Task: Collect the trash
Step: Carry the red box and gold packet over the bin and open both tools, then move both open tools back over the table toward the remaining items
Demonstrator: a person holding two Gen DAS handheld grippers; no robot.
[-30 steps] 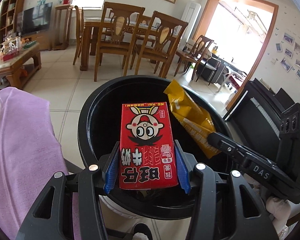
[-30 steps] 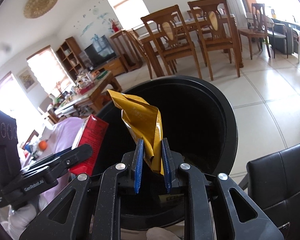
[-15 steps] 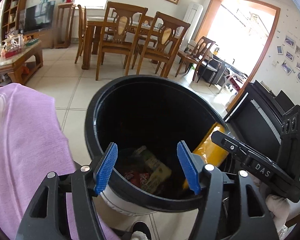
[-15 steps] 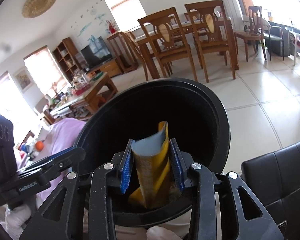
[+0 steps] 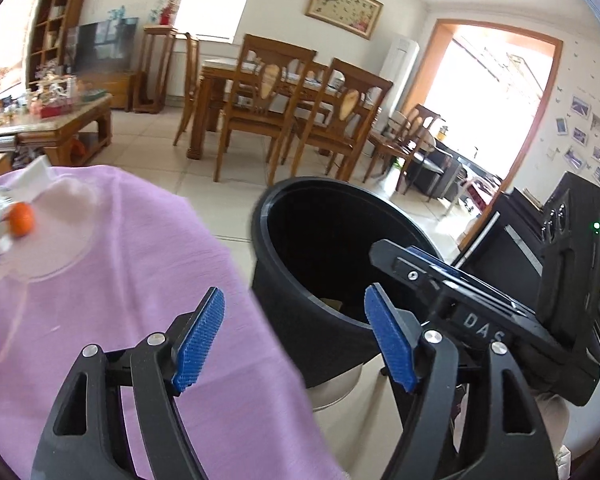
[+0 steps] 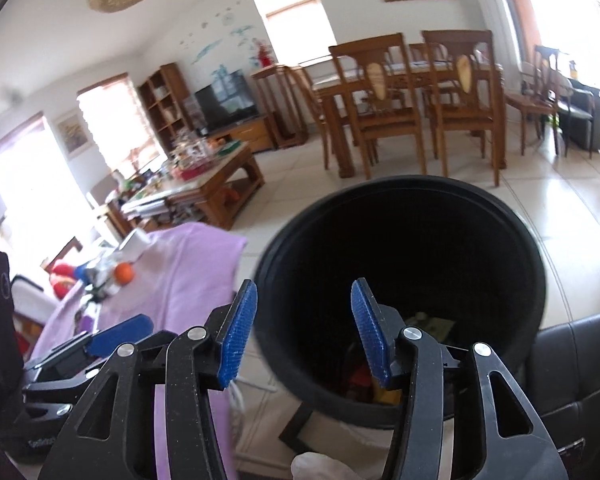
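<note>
The left gripper (image 5: pixel 294 338) was empty, its blue pads (image 5: pixel 199 338) spreading apart above the purple cloth (image 5: pixel 140 280). The right gripper (image 6: pixel 304 334) was likewise empty and widening (nothing between the jaws), poised over the black bin (image 6: pixel 400 188). Trash (image 6: pixel 436 326) lay at the bin's bottom. An orange fruit (image 5: pixel 21 219) sat further out on the cloth.
</note>
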